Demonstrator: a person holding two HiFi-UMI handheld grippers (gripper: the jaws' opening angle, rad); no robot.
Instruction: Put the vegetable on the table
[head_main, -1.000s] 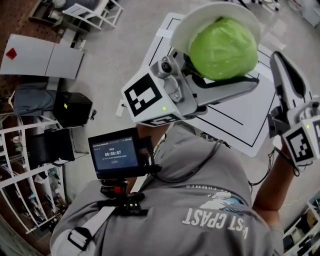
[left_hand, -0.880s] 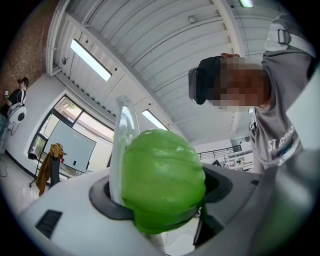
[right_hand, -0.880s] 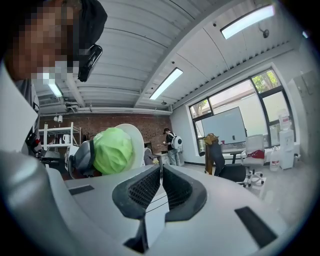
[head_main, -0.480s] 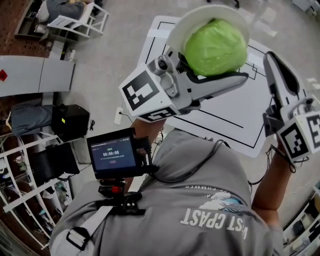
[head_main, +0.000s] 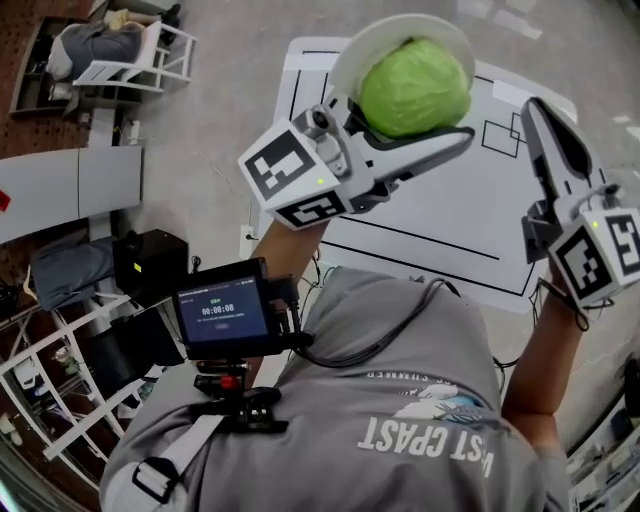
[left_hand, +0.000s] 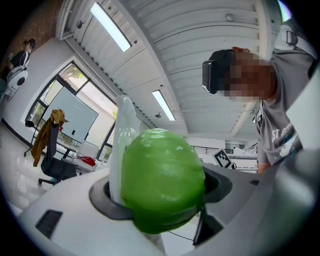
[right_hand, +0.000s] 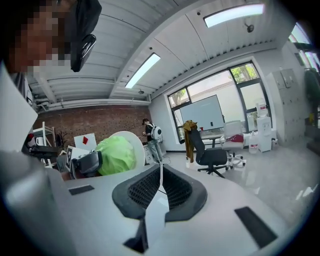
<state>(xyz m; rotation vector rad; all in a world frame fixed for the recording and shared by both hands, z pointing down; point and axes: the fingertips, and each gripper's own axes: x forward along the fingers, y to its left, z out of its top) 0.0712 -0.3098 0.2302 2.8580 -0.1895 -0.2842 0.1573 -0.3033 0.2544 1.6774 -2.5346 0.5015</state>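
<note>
A round green cabbage sits between the two white jaws of my left gripper, which is shut on it and held high above the white table. In the left gripper view the cabbage fills the gap between the jaws and hides the table under it. My right gripper hangs to the right of the cabbage, apart from it and shut on nothing. From the right gripper view the cabbage shows at the left in the other gripper.
Black lines and small squares mark the table top. A white chair, a grey cabinet, a black box and white racks stand on the floor at the left. An office chair and a person are far off.
Both grippers have drifted up in the head view, the left one further from the camera, so the cabbage looks smaller. More of the table shows. Neither gripper's jaws have changed.
</note>
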